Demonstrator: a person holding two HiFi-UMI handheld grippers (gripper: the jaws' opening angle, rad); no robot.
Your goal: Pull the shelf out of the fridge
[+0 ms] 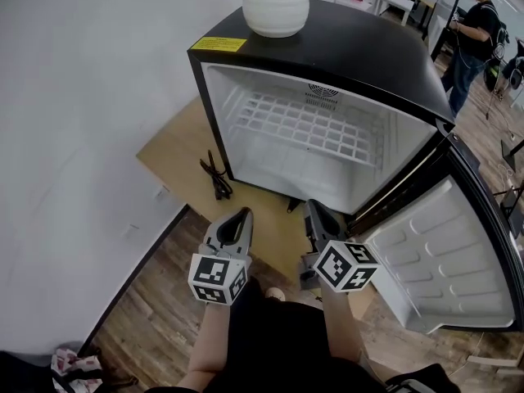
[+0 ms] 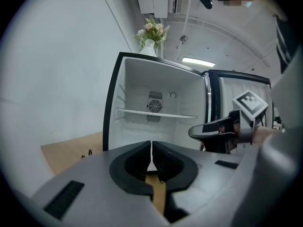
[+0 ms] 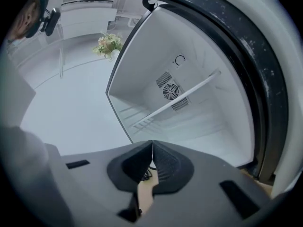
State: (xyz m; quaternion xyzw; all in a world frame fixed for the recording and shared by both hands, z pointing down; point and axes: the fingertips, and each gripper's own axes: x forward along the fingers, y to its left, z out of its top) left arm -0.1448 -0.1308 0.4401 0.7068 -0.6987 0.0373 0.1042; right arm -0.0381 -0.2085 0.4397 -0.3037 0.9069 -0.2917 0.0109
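Observation:
A small black fridge (image 1: 360,51) stands open on a wooden board, its white inside empty but for a white wire shelf (image 1: 307,125) lying level halfway up. The same shelf shows edge-on in the left gripper view (image 2: 156,113) and slanting in the right gripper view (image 3: 177,100). My left gripper (image 1: 243,214) hovers shut and empty in front of the fridge's lower left corner. My right gripper (image 1: 315,207) is beside it, also shut with nothing held, just short of the fridge's bottom edge. Neither touches the shelf.
The fridge door (image 1: 458,252) hangs open at the right. A white vase (image 1: 277,2) stands on the fridge top. A black cable (image 1: 217,178) lies on the wooden board (image 1: 176,150) left of the fridge. A white wall runs along the left. A person (image 1: 471,39) stands far right.

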